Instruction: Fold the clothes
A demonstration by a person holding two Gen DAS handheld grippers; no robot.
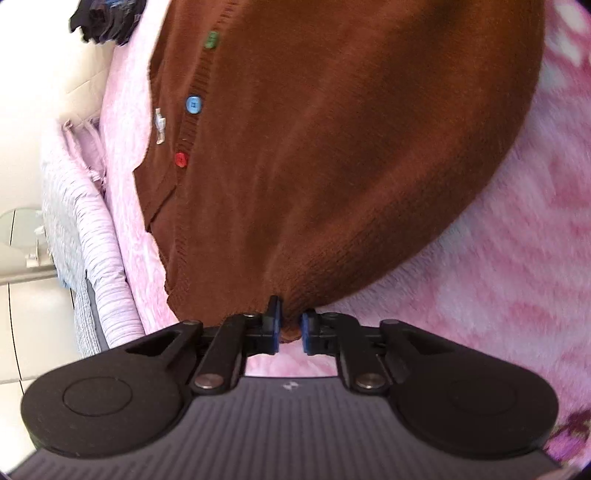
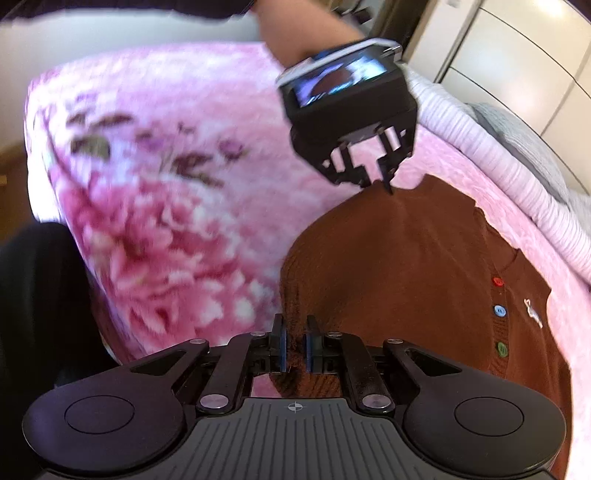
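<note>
A brown knit cardigan [image 1: 332, 147] with red, blue and green buttons lies spread on a pink floral blanket [image 1: 498, 277]. My left gripper [image 1: 290, 328] is shut on a corner of the cardigan's edge, the knit pinched between its blue pads. In the right wrist view the same cardigan [image 2: 406, 277] stretches away, and my right gripper [image 2: 294, 350] is shut on its near edge. The left gripper [image 2: 376, 181] shows farther off in that view, nipping the cardigan's far corner, held by a person's bare forearm [image 2: 295, 33].
A folded lilac ribbed cloth [image 1: 96, 240] and grey knit lie along the bed's edge beside the cardigan. A dark garment [image 1: 107, 18] sits at the far end. White cupboard doors [image 2: 517, 55] stand behind the bed. A dark shape [image 2: 37, 295] fills the left side.
</note>
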